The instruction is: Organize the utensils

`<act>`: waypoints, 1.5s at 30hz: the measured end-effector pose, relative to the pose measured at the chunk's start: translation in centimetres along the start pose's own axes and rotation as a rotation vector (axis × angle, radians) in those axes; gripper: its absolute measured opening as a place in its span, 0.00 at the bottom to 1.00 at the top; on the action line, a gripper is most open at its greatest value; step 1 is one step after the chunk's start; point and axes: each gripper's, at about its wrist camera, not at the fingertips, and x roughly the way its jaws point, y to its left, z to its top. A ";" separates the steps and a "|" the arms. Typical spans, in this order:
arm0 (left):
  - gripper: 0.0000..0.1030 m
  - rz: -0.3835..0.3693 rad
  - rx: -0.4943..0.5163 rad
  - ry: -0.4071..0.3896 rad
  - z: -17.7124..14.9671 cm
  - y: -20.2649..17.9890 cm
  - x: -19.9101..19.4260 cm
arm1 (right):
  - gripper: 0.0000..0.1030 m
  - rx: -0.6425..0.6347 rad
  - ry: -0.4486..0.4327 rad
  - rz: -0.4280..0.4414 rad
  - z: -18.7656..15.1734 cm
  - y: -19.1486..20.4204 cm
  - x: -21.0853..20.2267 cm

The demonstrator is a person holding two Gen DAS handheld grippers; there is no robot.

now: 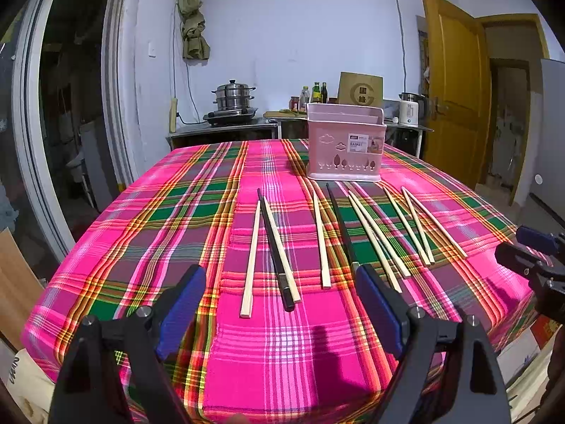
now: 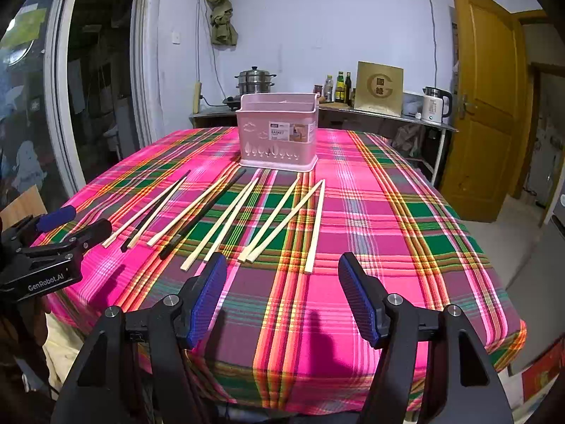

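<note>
Fingers of our left gripper [image 1: 280, 291] and right gripper [image 2: 282, 279] spread wide, empty, above chopsticks [image 2: 226, 217] before a basket [image 2: 279, 132].

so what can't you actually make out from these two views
- Inside of the pink basket: both views look at its front wall, so the contents are hidden.
- Small print on the basket label: too small beyond the word "basket".
- Near end of one dark chopstick: left wrist view, the left gripper's fingers cover it.
- Near table edge: both views, gripper bodies block it.
</note>
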 end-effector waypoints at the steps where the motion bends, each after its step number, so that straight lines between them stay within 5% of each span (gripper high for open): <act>1: 0.86 -0.001 0.003 -0.001 0.0 0.0 0.0 | 0.64 0.000 0.000 0.000 0.0 0.0 0.0; 45: 0.83 -0.034 -0.019 -0.003 0.0 0.3 -0.1 | 0.64 0.003 -0.008 0.000 0.3 -0.1 -0.3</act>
